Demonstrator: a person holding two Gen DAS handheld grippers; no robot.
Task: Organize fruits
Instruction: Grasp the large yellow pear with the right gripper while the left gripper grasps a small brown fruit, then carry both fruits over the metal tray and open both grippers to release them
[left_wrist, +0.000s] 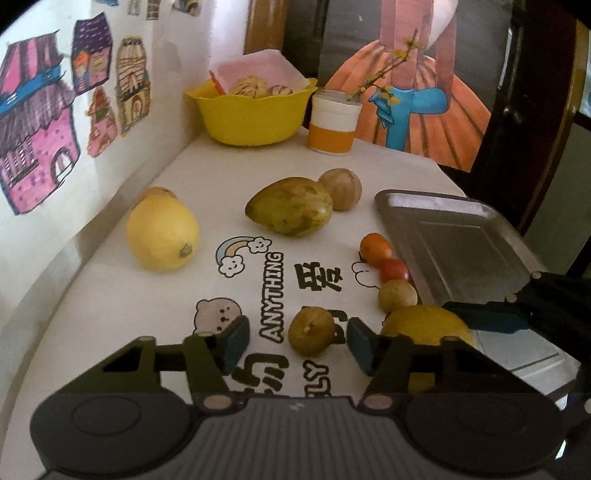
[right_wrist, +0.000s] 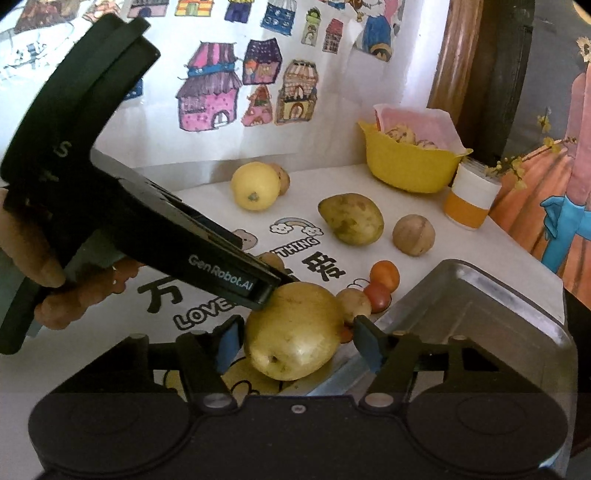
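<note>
My left gripper (left_wrist: 298, 345) is open low over the printed table cover, and a small brown-green fruit (left_wrist: 311, 331) lies between its fingers. My right gripper (right_wrist: 298, 343) is open around a large yellow pear-like fruit (right_wrist: 295, 336) that rests beside the metal tray (right_wrist: 480, 325); its pads stand close to the fruit's sides. In the left wrist view that yellow fruit (left_wrist: 428, 326) is partly hidden behind my right finger. The left gripper's tip (right_wrist: 271, 284) reaches in just above the yellow fruit.
On the cover lie a lemon (left_wrist: 162, 236), a green-yellow mango (left_wrist: 290, 210), a brown round fruit (left_wrist: 340, 188), two small orange-red fruits (left_wrist: 375, 249) and a small yellow one (left_wrist: 397, 295). A yellow bowl (left_wrist: 251, 114) and a cup (left_wrist: 334, 123) stand at the back. A hand (right_wrist: 55, 273) holds the left gripper.
</note>
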